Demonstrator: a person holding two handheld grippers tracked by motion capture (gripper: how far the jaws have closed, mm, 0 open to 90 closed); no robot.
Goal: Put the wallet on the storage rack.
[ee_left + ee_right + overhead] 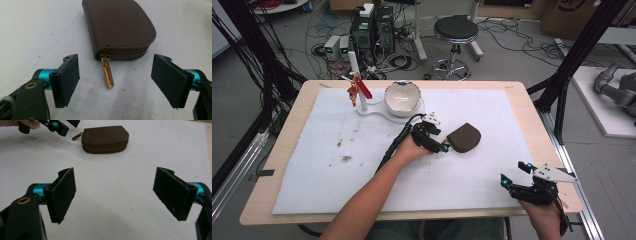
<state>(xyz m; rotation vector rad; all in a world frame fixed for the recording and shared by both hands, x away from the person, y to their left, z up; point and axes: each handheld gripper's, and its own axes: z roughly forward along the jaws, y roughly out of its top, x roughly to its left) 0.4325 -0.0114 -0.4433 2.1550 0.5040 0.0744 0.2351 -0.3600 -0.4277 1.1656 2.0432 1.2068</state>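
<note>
A brown zip pouch (464, 137) (117, 27) (105, 138) lies flat on the white mat, right of the table's middle. Its brass zipper pull (108, 72) (77, 136) sticks out toward my left gripper (445, 147) (115, 80). That gripper is open, its two pads standing wide on either side of the pull and touching neither the pull nor the pouch. My right gripper (514, 173) (116, 195) is open over bare mat near the front right corner, well short of the pouch. The left gripper (62, 126) also appears at the top left of the right gripper view.
A white bowl (402, 97) sits on a white base at the back of the mat (337, 150), beside a white post carrying a red object (358, 90). Small dark stains (346, 158) mark the mat's left half. A stool (455, 30) and cables lie on the floor beyond.
</note>
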